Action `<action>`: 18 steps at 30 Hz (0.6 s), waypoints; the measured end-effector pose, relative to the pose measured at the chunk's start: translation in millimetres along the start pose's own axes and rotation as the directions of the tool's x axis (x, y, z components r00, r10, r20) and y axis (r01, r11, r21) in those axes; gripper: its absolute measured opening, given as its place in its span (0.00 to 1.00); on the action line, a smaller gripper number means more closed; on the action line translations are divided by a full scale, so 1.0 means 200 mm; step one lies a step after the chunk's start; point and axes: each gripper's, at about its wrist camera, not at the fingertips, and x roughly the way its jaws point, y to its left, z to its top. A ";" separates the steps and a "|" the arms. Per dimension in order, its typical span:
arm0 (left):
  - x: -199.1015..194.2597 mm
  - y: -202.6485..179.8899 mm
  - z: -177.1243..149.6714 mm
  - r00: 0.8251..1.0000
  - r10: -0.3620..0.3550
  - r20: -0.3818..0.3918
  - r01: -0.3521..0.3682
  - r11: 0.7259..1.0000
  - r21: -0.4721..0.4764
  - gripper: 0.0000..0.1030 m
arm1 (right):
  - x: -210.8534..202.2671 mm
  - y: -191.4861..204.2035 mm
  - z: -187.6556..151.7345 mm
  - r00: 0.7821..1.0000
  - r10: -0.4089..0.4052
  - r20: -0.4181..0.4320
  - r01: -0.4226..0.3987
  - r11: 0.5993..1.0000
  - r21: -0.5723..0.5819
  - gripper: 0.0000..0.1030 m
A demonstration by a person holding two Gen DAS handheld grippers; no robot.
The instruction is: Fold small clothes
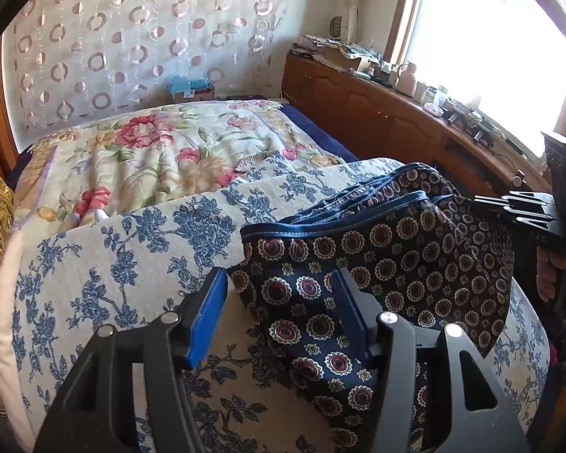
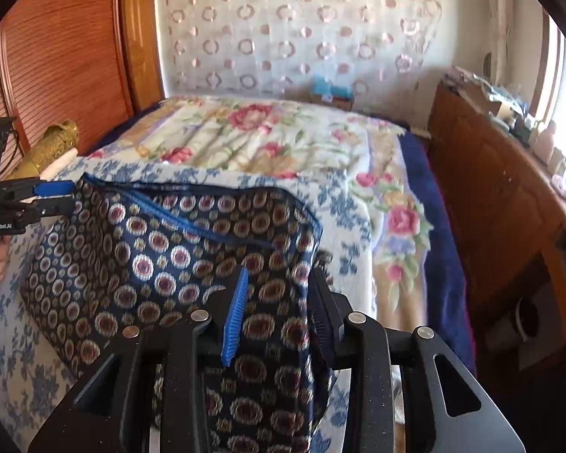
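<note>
Dark navy shorts with a round medallion print (image 1: 396, 249) lie on a blue-flowered white cloth (image 1: 105, 264) on the bed. My left gripper (image 1: 279, 294) stands open around the shorts' left edge, blue pads either side. In the right wrist view my right gripper (image 2: 279, 298) is closed on the right edge of the shorts (image 2: 162, 249), fabric pinched between the pads. The left gripper also shows there (image 2: 56, 196) at the far corner, and the right gripper shows in the left view (image 1: 509, 207) at the shorts' far edge.
A flowered quilt (image 1: 162, 158) covers the bed beyond. A wooden cabinet (image 1: 388, 117) with clutter runs under the bright window at right. A gold cushion (image 2: 53, 147) and wooden headboard (image 2: 64, 56) lie at left. A curtain with rings (image 2: 302, 30) hangs behind.
</note>
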 end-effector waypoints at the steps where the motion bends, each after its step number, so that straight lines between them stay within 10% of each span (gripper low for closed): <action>1: 0.01 0.00 0.00 1.000 -0.001 -0.002 0.001 1.000 -0.002 0.55 | 0.00 0.01 -0.01 1.000 0.006 -0.007 -0.006 1.000 -0.004 0.01; 8: 0.00 0.00 -0.01 1.000 0.003 0.008 -0.003 1.000 -0.007 0.55 | -0.08 -0.02 0.04 0.980 -0.131 0.150 0.130 0.991 0.015 0.00; 18: 0.11 0.06 -0.03 0.997 -0.028 -0.078 0.022 0.997 -0.070 0.50 | 0.03 -0.06 0.02 0.989 -0.124 0.074 0.123 0.992 0.025 0.00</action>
